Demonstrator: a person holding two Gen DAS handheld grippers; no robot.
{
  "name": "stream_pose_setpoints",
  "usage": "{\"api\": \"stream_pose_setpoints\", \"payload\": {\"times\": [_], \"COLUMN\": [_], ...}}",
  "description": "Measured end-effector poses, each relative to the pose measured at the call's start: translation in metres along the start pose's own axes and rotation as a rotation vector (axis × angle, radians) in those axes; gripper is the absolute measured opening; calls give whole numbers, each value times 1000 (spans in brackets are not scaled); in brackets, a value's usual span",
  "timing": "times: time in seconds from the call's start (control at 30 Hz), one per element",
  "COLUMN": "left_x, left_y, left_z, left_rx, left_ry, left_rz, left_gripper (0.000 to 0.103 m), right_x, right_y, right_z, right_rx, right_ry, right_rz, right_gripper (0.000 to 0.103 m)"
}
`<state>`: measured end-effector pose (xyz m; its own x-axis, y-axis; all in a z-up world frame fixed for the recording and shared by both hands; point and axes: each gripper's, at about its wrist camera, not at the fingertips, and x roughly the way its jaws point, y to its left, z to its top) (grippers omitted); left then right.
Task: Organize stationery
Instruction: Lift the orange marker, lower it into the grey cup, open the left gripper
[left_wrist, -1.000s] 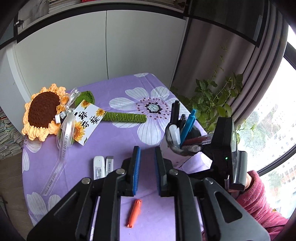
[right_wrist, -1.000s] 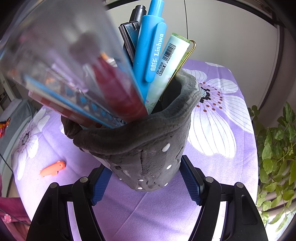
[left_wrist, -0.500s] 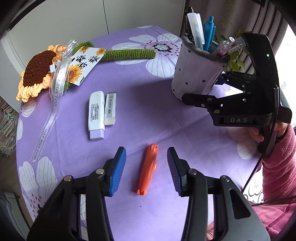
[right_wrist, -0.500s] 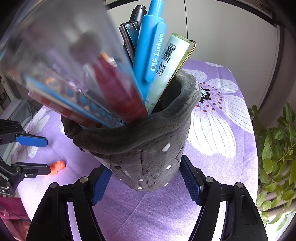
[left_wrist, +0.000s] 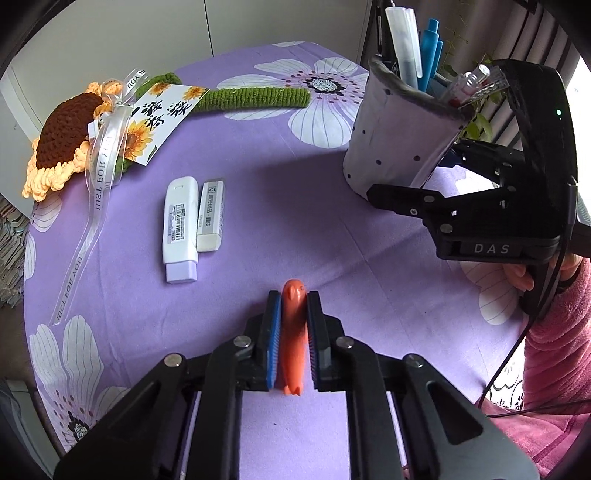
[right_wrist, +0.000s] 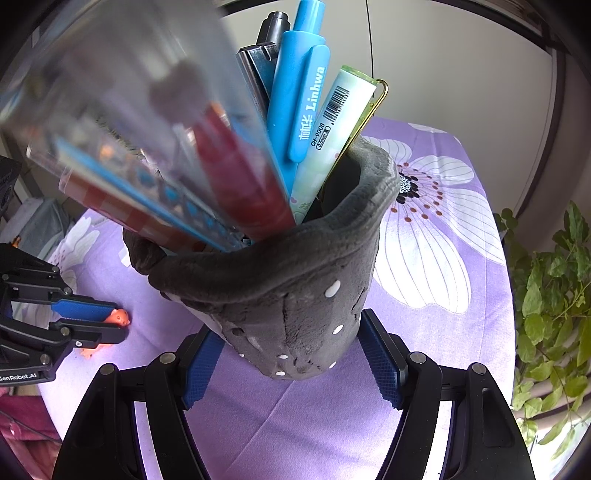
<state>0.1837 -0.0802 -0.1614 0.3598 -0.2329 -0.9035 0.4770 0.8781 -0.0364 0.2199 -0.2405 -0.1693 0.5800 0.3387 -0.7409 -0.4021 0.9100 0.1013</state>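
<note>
At the near middle of the purple flowered bench (left_wrist: 258, 177), the left tool (left_wrist: 291, 325) has just been closing, and its blue pads now press both sides of a small orange pig-shaped plastic piece (left_wrist: 293, 339) lying on the cloth. Just beyond to the left lie a white correction-tape case (left_wrist: 180, 229) and a grey-sleeved eraser (left_wrist: 210, 216), touching. At the far right, the right tool (right_wrist: 291, 354) clamps a grey dotted plush pen holder (right_wrist: 295, 291) full of pens.
</note>
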Motion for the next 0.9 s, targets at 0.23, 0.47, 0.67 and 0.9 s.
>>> {"api": "stream_pose_setpoints", "payload": {"times": [0.23, 0.47, 0.67, 0.9], "left_x": [-22, -41, -63, -102], "left_y": [-9, -21, -18, -28], "left_z": [7, 15, 34, 68], "left_rx": [25, 53, 43, 25], "left_ry": [-69, -129, -208, -344], "left_rz": [19, 32, 8, -47], "left_gripper": [11, 11, 11, 11], "right_x": [0, 0, 0, 0], "right_y": [0, 0, 0, 0], "right_z": [0, 0, 0, 0], "right_rx": [0, 0, 0, 0], "right_ry": [0, 0, 0, 0], "right_rz": [0, 0, 0, 0], "right_gripper": [73, 73, 73, 73]}}
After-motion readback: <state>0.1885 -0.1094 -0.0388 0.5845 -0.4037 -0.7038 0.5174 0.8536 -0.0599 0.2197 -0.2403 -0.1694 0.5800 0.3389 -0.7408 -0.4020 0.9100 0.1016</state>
